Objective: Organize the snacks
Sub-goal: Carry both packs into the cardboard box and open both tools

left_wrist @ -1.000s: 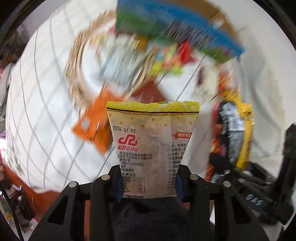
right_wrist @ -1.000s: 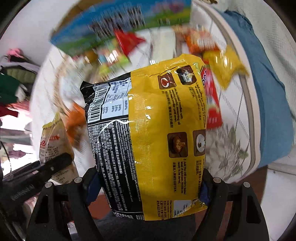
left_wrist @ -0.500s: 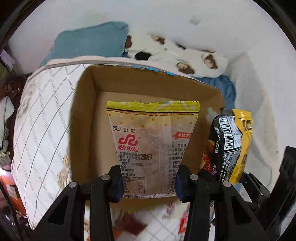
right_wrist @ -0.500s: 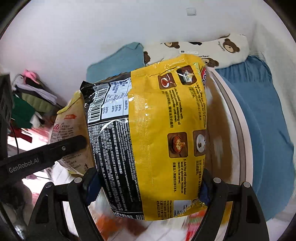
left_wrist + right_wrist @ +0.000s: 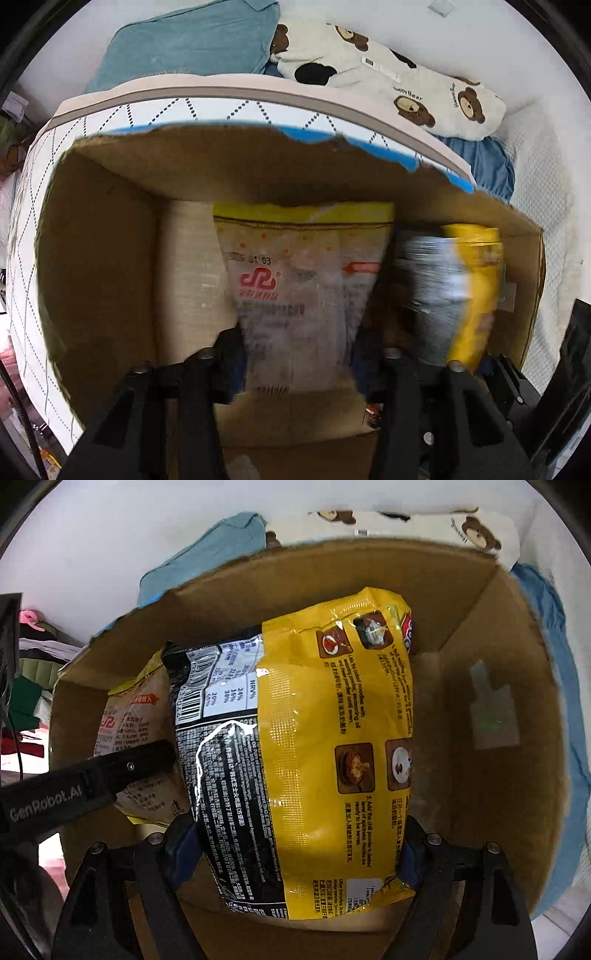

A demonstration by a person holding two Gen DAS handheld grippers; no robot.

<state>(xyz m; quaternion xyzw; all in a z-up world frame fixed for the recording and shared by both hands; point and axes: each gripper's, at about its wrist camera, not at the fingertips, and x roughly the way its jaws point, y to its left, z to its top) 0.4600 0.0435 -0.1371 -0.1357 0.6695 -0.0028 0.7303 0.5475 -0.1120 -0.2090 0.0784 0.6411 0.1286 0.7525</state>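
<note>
My left gripper (image 5: 297,354) is shut on a pale snack packet with a yellow top edge and a red logo (image 5: 303,288). It holds the packet inside an open cardboard box (image 5: 103,258). My right gripper (image 5: 295,845) is shut on a yellow and black noodle packet (image 5: 314,746), also inside the box (image 5: 480,805). The noodle packet shows blurred in the left wrist view (image 5: 454,291), just right of the pale packet. The pale packet (image 5: 129,734) and the left gripper's finger (image 5: 92,779) show at the left in the right wrist view.
The box stands on a white quilt with a diamond pattern (image 5: 29,229). Behind it lie a teal pillow (image 5: 192,40), a white bear-print pillow (image 5: 399,77) and a blue sheet (image 5: 565,701). A white wall rises at the back. Clothes are piled at the far left (image 5: 26,686).
Both grippers swung from the snack pile on the quilt to the cardboard box, then moved forward and down into it, still holding their packets. The box now fills both views.
</note>
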